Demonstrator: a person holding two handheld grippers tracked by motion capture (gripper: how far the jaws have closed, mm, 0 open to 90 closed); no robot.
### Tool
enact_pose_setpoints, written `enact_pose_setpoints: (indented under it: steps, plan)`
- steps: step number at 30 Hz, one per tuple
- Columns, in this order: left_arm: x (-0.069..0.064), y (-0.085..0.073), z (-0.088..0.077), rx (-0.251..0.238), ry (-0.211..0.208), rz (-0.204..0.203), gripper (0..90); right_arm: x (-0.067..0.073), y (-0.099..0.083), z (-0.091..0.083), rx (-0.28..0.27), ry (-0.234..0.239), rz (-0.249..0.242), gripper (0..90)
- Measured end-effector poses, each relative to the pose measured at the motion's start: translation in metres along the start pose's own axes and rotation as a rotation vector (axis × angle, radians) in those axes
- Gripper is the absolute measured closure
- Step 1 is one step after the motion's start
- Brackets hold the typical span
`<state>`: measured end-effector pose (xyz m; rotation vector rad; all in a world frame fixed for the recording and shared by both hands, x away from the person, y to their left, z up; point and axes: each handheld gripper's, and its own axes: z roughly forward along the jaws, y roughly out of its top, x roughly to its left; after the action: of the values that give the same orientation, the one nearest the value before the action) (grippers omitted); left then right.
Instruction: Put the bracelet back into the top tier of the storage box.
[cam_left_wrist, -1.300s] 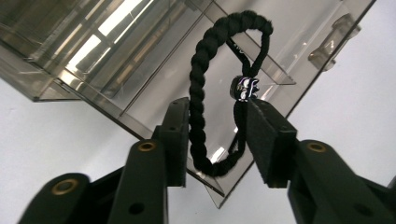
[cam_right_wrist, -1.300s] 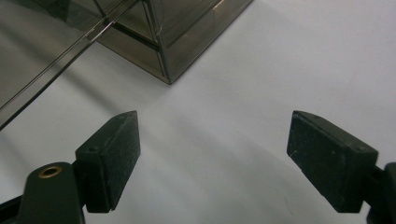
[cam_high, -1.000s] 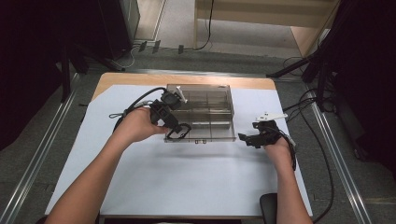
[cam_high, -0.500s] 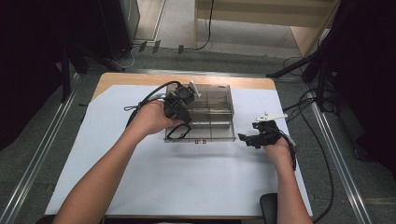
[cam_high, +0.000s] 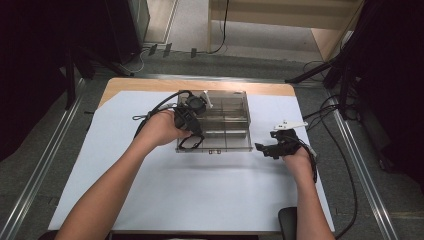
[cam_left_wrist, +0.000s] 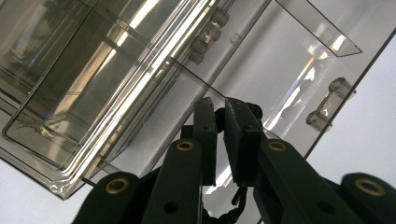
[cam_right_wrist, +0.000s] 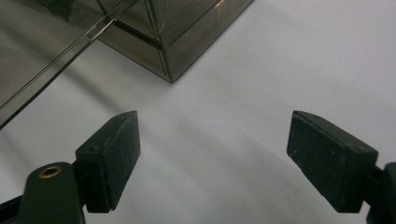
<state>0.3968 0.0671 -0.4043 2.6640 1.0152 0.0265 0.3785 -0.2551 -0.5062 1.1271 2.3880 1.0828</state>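
A smoky clear compartment box (cam_high: 227, 125) lies on the white sheet at the table's far middle. My left gripper (cam_high: 192, 131) is over its left part, held by a hand. In the left gripper view the left gripper (cam_left_wrist: 220, 116) has its jaws nearly together, pinching the thin edge of the clear lid (cam_left_wrist: 280, 70). They closed there within the last second and have eased a touch. The lid stands tilted up, with a latch clip (cam_left_wrist: 327, 102) on its rim. My right gripper (cam_high: 265, 148) rests open just right of the box. Between its pads (cam_right_wrist: 212, 154) is bare sheet, and the box's corner (cam_right_wrist: 187, 42) lies ahead.
The white sheet (cam_high: 200, 195) covers most of the wooden table (cam_high: 150, 84). Cables trail from both grippers, the right one's over the table's right edge (cam_high: 325, 120). A dark rounded object (cam_high: 287, 220) sits at the front edge. Metal rails (cam_high: 45, 165) run along the floor on both sides.
The left hand has shifted right and a little farther back, from the box's front left corner to over its left part. The right hand has not moved.
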Motion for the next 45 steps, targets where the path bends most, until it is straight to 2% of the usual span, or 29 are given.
enact_pose_setpoints:
  steps: [4, 8, 16, 19, 23, 26, 29, 32, 38, 45]
  plan:
    - [0.000, 0.000, 0.002, 0.005, 0.002, 0.001, 85.0, 0.000, 0.000, 0.000, 0.002, 0.001, 0.000, 18.3]
    - [0.000, -0.001, 0.007, 0.032, 0.025, 0.003, 86.0, 0.000, 0.000, 0.000, 0.001, 0.001, -0.001, 18.3]
    - [0.001, -0.003, 0.006, 0.031, 0.022, 0.001, 85.9, 0.000, 0.000, 0.000, 0.001, 0.001, -0.001, 18.3]
    - [0.000, -0.002, 0.002, 0.013, 0.011, 0.000, 86.4, 0.000, 0.000, 0.000, -0.001, 0.001, 0.001, 18.3]
    - [-0.008, 0.002, -0.006, -0.011, 0.017, 0.027, 87.7, 0.000, 0.000, 0.000, 0.000, 0.000, 0.002, 18.3]
    - [-0.016, 0.008, -0.010, -0.032, 0.000, 0.051, 88.0, 0.000, 0.000, 0.000, 0.000, -0.001, -0.001, 18.3]
    - [-0.021, 0.014, -0.007, -0.037, -0.019, 0.059, 88.0, 0.000, 0.000, 0.000, 0.001, 0.001, 0.004, 18.3]
    - [-0.024, 0.017, 0.000, -0.018, -0.016, 0.062, 88.0, 0.000, 0.000, 0.000, -0.001, 0.003, 0.004, 18.3]
    - [-0.018, 0.013, 0.004, -0.007, -0.010, 0.044, 88.0, -0.001, -0.001, 0.000, -0.003, 0.003, 0.004, 18.3]
    - [-0.011, 0.004, 0.004, -0.022, -0.004, 0.025, 87.0, 0.000, 0.000, 0.000, 0.000, 0.002, 0.001, 18.3]
